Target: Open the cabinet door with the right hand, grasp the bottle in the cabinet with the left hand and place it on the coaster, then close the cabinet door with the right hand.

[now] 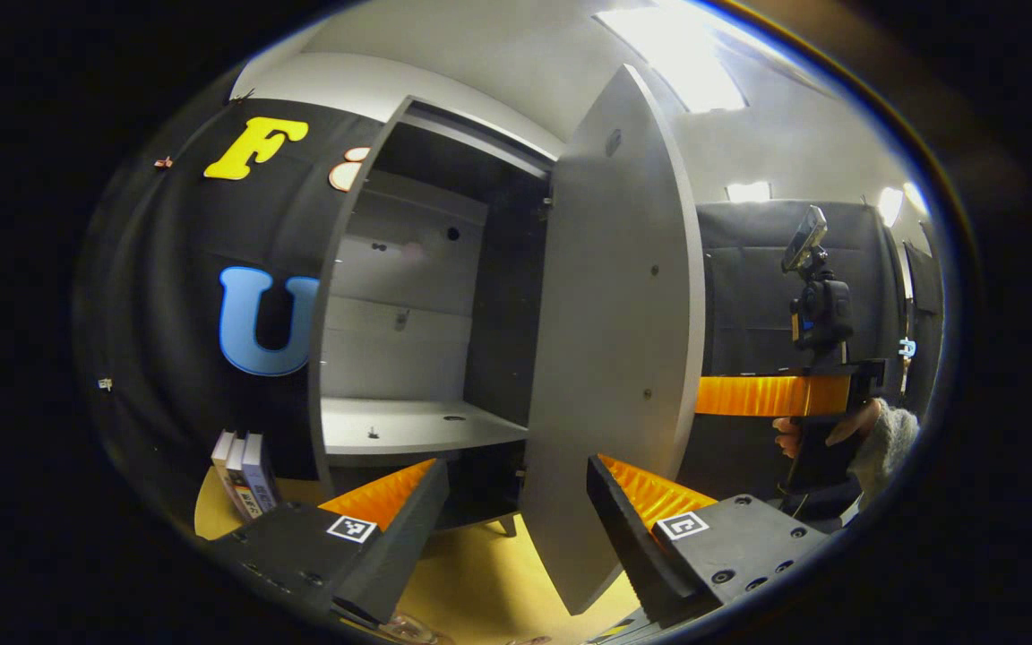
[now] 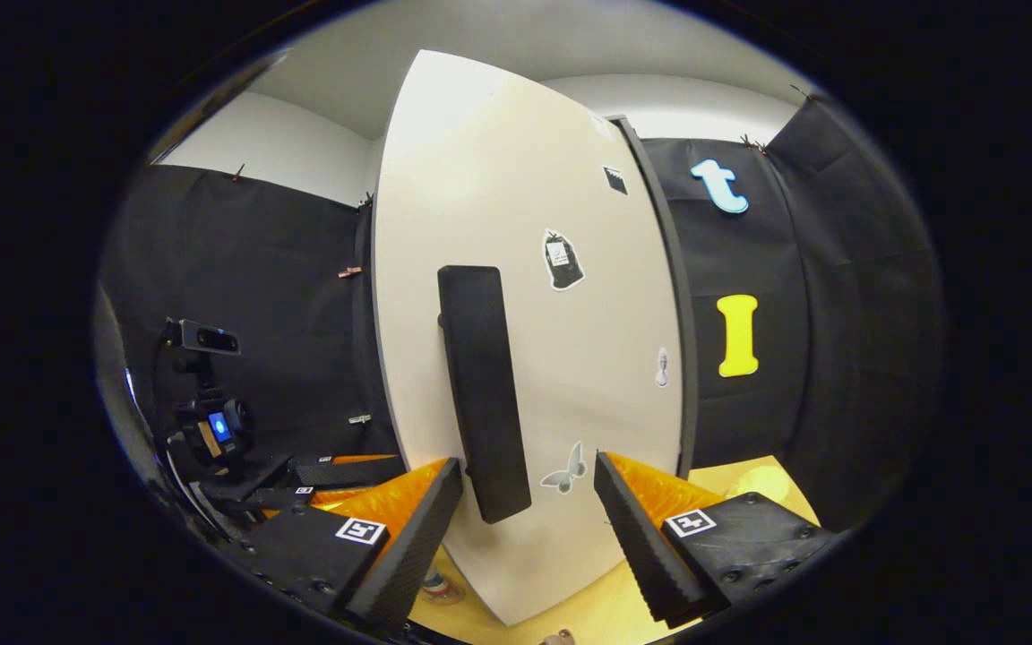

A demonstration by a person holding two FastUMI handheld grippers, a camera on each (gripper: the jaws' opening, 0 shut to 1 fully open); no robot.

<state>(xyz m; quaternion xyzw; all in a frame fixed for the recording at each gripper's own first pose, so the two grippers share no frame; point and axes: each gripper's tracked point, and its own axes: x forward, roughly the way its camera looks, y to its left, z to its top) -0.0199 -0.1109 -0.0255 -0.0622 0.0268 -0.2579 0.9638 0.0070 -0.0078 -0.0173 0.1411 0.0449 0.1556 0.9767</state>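
No words or numbers can be read. A square black-and-white coded marker [image 1: 352,528] is carried on each finger block of the left gripper [image 1: 516,466], and likewise on the right gripper [image 2: 527,461]. On the cabinet door [image 2: 498,179] a tag-shaped sticker [image 2: 563,260] is seen, its print too small to be made out, and a butterfly sticker [image 2: 565,470] lower down. Print on the spines of the books [image 1: 243,475] is blurred.

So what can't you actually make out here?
- Left gripper view: a clear object at the bottom, cut off by the edge; bottle or not, unclear.
- Left gripper view: lower compartment of the cabinet, too dark.
- Right gripper view: the cabinet's inside, hidden behind the door.
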